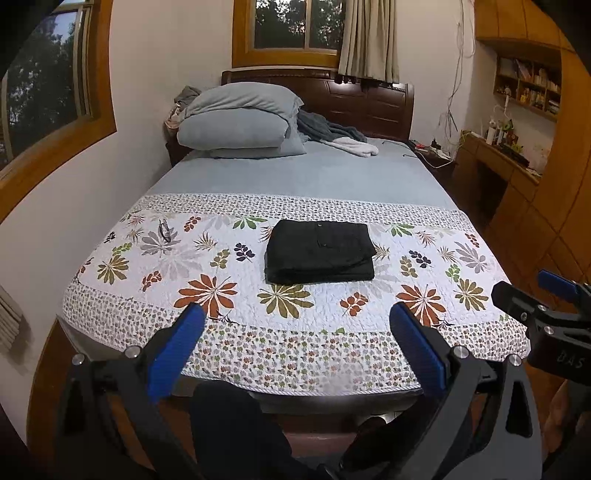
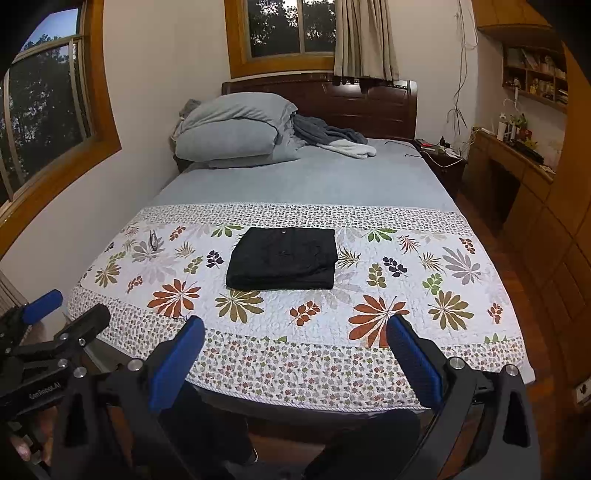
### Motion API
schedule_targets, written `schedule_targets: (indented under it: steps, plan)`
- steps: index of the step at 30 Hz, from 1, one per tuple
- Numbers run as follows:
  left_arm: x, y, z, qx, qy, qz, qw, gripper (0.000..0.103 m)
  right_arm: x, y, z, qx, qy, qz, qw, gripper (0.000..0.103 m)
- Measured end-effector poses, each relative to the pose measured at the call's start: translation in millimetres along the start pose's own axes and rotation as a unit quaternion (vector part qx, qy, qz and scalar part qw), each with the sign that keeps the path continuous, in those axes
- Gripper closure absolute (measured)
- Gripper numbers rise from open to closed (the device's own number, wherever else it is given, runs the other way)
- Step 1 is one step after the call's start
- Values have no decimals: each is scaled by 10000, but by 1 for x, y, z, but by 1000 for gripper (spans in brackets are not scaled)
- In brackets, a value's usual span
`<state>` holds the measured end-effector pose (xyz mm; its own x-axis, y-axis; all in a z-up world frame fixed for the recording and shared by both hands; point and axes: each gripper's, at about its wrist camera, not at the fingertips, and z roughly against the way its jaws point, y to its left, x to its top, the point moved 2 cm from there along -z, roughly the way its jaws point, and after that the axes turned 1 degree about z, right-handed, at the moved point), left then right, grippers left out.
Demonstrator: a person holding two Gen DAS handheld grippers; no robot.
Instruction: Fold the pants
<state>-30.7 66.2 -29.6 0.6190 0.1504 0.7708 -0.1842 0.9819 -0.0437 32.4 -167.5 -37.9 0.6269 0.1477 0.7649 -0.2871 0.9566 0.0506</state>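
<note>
Nearest, the left gripper (image 1: 297, 314) and the right gripper (image 2: 295, 326), both black-framed with blue pads, hang spread wide and empty over the foot of the bed. Ahead of both lies the floral white quilt (image 1: 406, 236), and on it the black pants (image 1: 320, 252), folded into a compact rectangle with its long side running left to right, slightly nearer the left gripper and well apart from either

Both fisheye views look from beyond the foot of the bed (image 1: 295, 177), raised above it and tilted down, facing the headboard (image 1: 369, 99) and the window (image 1: 295, 26). Neither is close; each takes in the whole mattress. The left wrist view sits slightly left, the right slightly right. They share the floral quilt (image 1: 406, 236), the folded black pants (image 1: 319, 251) and the pillows (image 1: 236, 122).
</note>
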Motion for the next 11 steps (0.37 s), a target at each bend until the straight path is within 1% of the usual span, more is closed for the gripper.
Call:
schedule_targets:
  steps: [2,4,9,11]
  plan:
    - [1,0,1,-38,0,6,10000,3,0,0,0,2,0,3,10000,4]
    - [2,3,2,-73,44,116,9999,3,1,0,1,-1,-23,-3,10000,4]
    - [3,6,5,28,22,125,9999,3,2,2,1,-3,-46,-8,10000,4]
    - [3,6,6,-3,26,128,9999,3,2,2,2,-3,-46,-12,10000,4]
